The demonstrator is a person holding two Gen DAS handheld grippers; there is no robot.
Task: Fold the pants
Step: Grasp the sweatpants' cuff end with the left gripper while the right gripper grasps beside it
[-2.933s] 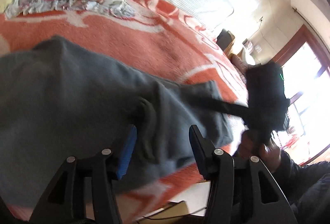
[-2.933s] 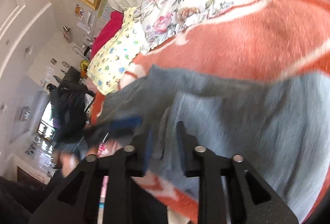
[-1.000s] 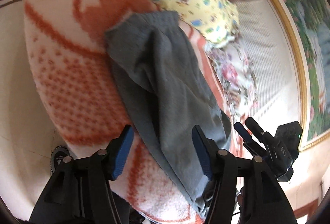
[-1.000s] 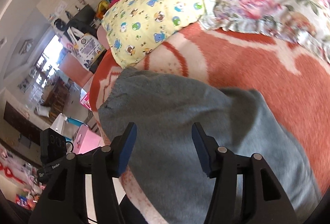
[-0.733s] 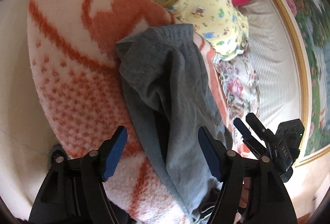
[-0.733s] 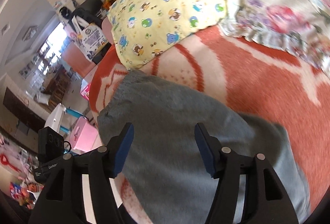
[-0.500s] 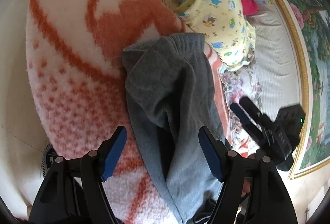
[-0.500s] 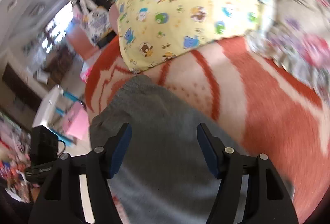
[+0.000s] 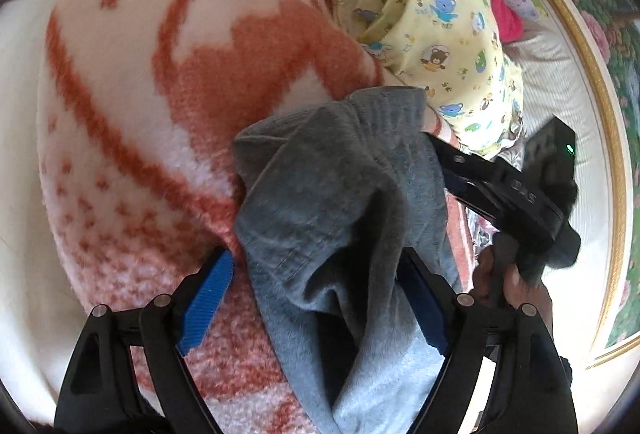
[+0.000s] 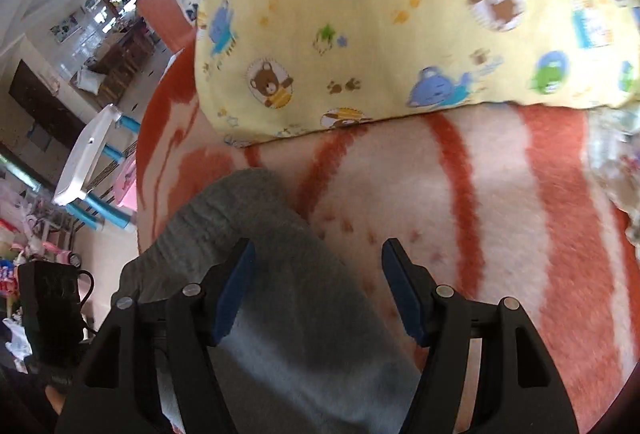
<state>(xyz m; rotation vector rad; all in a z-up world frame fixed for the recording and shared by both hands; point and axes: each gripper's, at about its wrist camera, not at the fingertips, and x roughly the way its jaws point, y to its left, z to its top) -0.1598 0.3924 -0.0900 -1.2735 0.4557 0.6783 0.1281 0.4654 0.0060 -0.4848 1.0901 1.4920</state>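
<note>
The grey pants (image 9: 340, 194) lie in a long bunched strip on the orange and white blanket (image 9: 168, 82), waistband end towards the yellow pillow. My left gripper (image 9: 316, 298) is open, its blue pads either side of the cloth near the blanket's edge. My right gripper (image 10: 316, 286) is open over the far edge of the waistband (image 10: 224, 210); its left pad rests by the cloth. It also shows in the left wrist view (image 9: 500, 190), at the right side of the pants.
A yellow cartoon-print pillow (image 10: 380, 18) lies just beyond the pants, with a red pillow (image 9: 500, 10) and a floral one behind it. A framed painting (image 9: 600, 34) hangs on the wall. The bed's edge drops off to the floor at left, with small furniture (image 10: 92, 154).
Both grippers have moved along the pants towards the waistband end and come down closer to the cloth. Both stay open; the pants lie as they did.
</note>
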